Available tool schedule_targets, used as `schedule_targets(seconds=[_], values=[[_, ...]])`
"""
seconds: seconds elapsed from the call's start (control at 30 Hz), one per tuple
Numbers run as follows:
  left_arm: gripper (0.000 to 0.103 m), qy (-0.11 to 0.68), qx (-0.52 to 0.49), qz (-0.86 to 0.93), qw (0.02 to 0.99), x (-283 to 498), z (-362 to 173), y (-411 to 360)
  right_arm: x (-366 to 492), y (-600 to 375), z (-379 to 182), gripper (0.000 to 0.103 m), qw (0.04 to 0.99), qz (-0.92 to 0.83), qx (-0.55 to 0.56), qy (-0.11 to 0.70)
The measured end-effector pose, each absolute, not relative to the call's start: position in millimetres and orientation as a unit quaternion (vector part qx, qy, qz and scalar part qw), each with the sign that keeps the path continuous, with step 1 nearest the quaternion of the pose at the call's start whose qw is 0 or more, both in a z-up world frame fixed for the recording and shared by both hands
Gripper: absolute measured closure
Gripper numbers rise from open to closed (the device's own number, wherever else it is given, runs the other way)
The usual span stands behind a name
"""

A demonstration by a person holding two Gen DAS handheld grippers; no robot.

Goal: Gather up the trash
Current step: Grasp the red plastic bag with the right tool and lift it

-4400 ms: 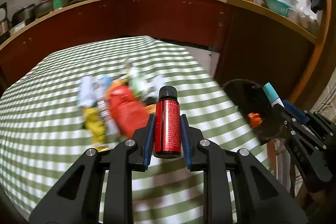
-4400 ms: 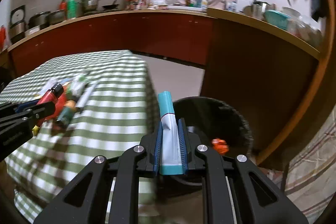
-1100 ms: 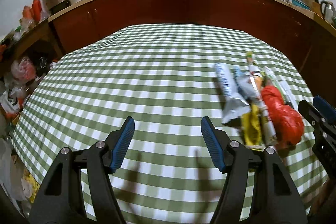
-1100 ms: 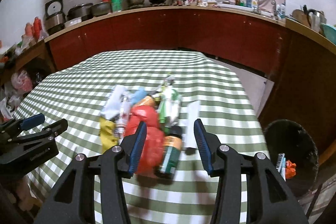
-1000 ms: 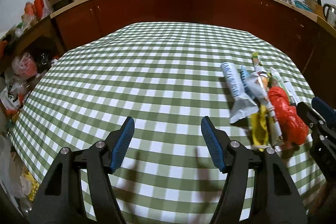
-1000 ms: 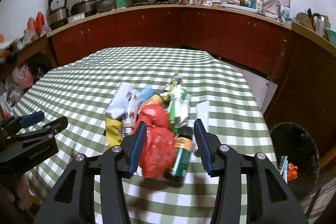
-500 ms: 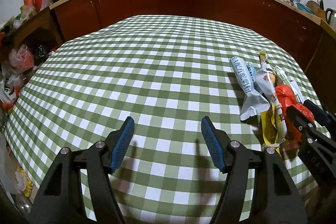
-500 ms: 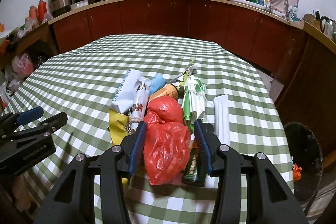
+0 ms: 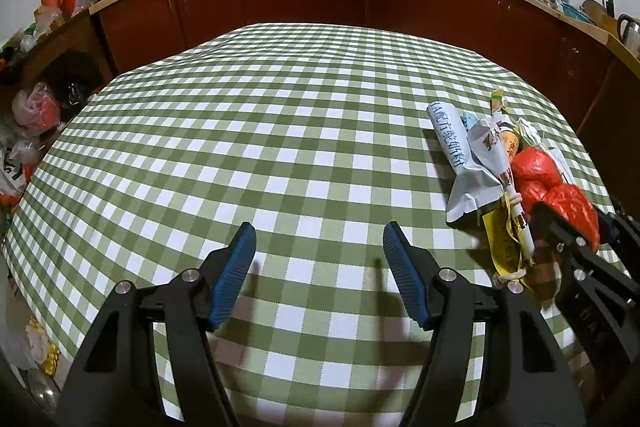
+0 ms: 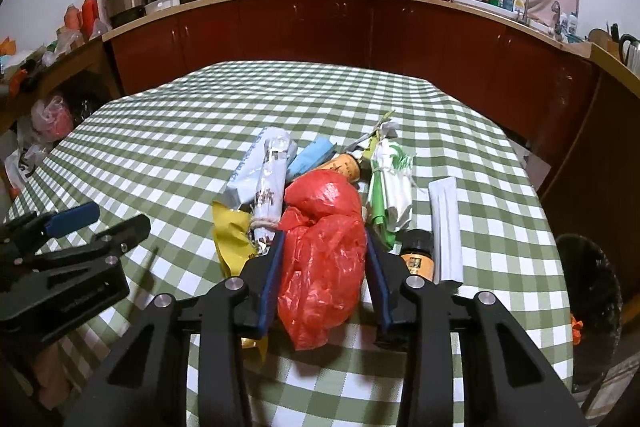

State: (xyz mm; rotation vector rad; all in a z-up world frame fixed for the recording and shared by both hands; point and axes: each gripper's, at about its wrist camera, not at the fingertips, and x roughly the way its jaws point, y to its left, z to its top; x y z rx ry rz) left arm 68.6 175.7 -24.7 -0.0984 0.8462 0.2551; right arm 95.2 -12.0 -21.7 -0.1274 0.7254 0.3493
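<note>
A heap of trash lies on the green checked tablecloth (image 10: pixel 160 155). A crumpled red plastic bag (image 10: pixel 324 247) sits between the two fingers of my right gripper (image 10: pixel 322 255), which is open around it. Beside the bag are a rolled white wrapper (image 10: pixel 272 183), a yellow wrapper (image 10: pixel 230 239), a green-white packet (image 10: pixel 390 187), a white sachet (image 10: pixel 446 227) and a dark bottle (image 10: pixel 416 255). My left gripper (image 9: pixel 320 255) is open and empty over bare cloth, left of the heap (image 9: pixel 532 179).
A black bin (image 10: pixel 588 291) with some trash stands on the floor past the table's right edge. Red-brown cabinets (image 10: pixel 320 27) with pots and bottles ring the room. Bags lie on the floor at left (image 9: pixel 36 107).
My right gripper has moved forward and down over the heap, so the red bag now lies between its fingers. The left gripper has drifted slightly nearer the table.
</note>
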Motion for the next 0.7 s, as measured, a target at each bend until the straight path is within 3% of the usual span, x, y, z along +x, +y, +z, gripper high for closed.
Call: schedule_targets(seconds=[0.7], values=[[0.039, 0.411, -0.017, 0.091, 0.907, 71.5, -17.3, 108.0, 81.2, -88.6, 5.7, 0.065, 0.942, 0.114, -0.018, 0.314]])
